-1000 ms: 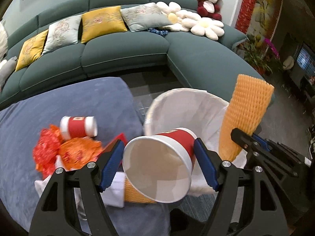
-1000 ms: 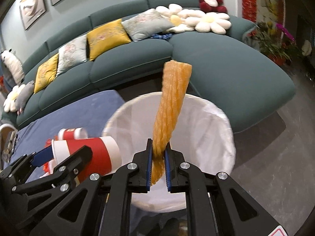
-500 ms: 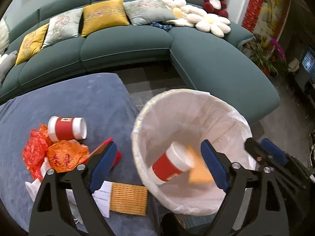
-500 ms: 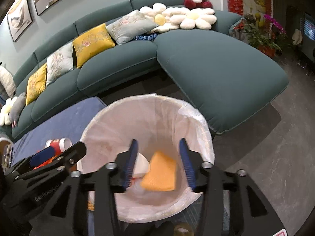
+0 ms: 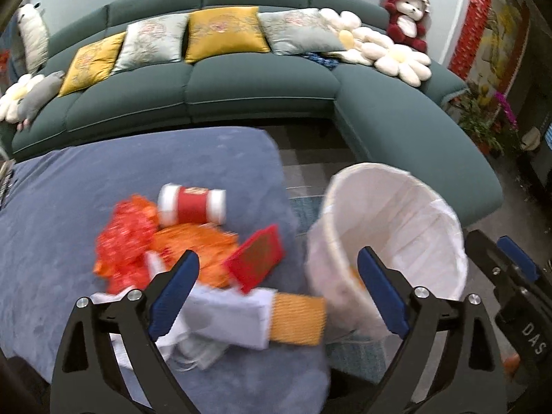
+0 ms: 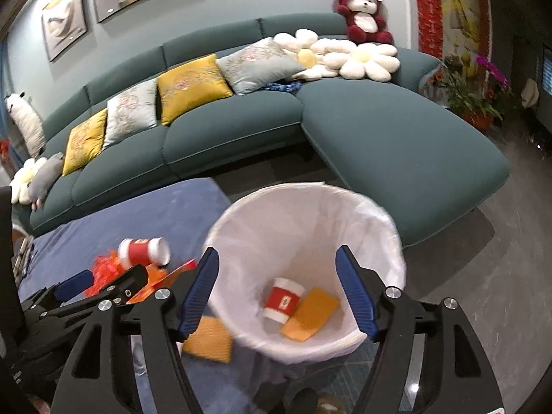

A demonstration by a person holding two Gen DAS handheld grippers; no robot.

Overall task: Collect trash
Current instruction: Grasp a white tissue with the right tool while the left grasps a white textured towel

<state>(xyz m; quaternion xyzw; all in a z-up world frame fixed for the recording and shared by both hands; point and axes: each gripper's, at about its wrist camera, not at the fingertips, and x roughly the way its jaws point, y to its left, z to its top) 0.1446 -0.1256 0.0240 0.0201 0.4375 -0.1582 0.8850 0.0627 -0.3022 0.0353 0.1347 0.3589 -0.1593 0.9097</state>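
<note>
A white-lined bin (image 6: 293, 227) stands beside the blue table (image 5: 103, 179). Inside it lie a red paper cup (image 6: 283, 298) and a yellow foam net (image 6: 310, 314). My right gripper (image 6: 279, 293) hangs over the bin, its jaws opening with nothing between them. My left gripper (image 5: 276, 293) is also opening and empty, above the table's edge. On the table lie another red cup (image 5: 191, 203), crumpled red and orange wrappers (image 5: 127, 238), a red card (image 5: 257, 258), white paper (image 5: 227, 317) and a second yellow foam net (image 5: 298, 317).
A long green sofa (image 6: 224, 131) with cushions curves behind the table and the bin. Grey floor (image 6: 483, 276) lies to the right of the bin. Potted plants (image 6: 472, 93) stand at the far right.
The left gripper let go of a red cup and the right one of a yellow foam net; both now lie in the bin. Both grippers opened. The left one swung left toward the pile.
</note>
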